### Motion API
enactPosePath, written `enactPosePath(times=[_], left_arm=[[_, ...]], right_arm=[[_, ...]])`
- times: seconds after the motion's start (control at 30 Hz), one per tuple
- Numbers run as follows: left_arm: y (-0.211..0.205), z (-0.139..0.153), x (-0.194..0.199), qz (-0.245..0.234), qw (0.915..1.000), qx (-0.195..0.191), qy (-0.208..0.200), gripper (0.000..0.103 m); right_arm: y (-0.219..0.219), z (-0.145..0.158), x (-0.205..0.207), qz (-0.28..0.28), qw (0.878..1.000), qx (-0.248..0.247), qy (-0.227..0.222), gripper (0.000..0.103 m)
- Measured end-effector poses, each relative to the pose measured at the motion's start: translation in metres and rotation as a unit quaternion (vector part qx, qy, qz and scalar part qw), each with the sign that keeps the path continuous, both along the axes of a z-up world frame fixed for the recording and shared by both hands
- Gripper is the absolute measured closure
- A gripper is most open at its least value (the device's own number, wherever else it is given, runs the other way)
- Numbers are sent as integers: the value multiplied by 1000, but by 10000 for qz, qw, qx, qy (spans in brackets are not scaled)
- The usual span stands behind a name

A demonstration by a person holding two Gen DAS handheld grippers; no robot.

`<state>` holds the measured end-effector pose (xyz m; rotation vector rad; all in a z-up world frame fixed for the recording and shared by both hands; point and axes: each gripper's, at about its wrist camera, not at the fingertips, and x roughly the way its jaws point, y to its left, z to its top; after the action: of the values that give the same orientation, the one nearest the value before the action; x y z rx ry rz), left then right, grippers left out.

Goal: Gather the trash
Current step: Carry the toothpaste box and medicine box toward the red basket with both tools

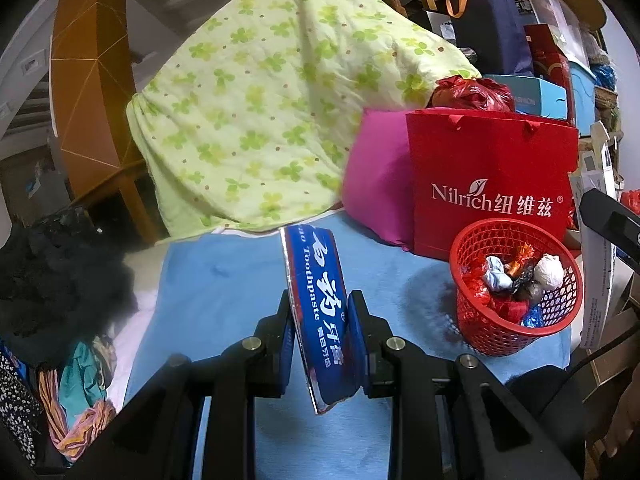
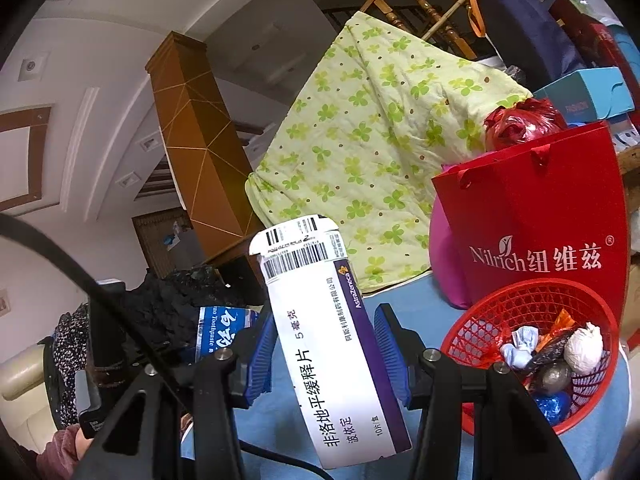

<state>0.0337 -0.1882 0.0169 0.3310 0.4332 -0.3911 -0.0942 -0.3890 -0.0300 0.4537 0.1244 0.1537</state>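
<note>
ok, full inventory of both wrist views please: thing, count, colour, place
toothpaste box: 1, blue with white print, clamped in left tool
medicine box: 1, white and purple, clamped in right tool
basket: 1, red mesh, on the blue cloth, right side, holding crumpled wrappers
paper bag: 1, red, behind basket
cushion: 1, pink, left of paper bag
quilt: 1, pale green with clover print, behind cloth
blue cloth: 1, light blue, covers the surface
clothes pile: 1, dark and mixed, far left
left tool: 1, black with blue pads
right tool: 1, black with blue pads
</note>
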Motion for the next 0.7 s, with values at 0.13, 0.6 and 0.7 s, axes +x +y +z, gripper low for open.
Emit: enactPosePath(times=[0.13,0.6,0.7], left_arm=[[-6,-2,-1,-57,10000,16,38,76],[-26,-6,-6,-216,9996,80,135,76],[-29,-7,-7,-230,9996,102,126,76]], right_arm=[[-5,-2,-5,-50,10000,13,2,50],[-22,-5,-18,-188,9998,101,-9,50],[-25,-6,-20,-206,9997,122,-4,50]])
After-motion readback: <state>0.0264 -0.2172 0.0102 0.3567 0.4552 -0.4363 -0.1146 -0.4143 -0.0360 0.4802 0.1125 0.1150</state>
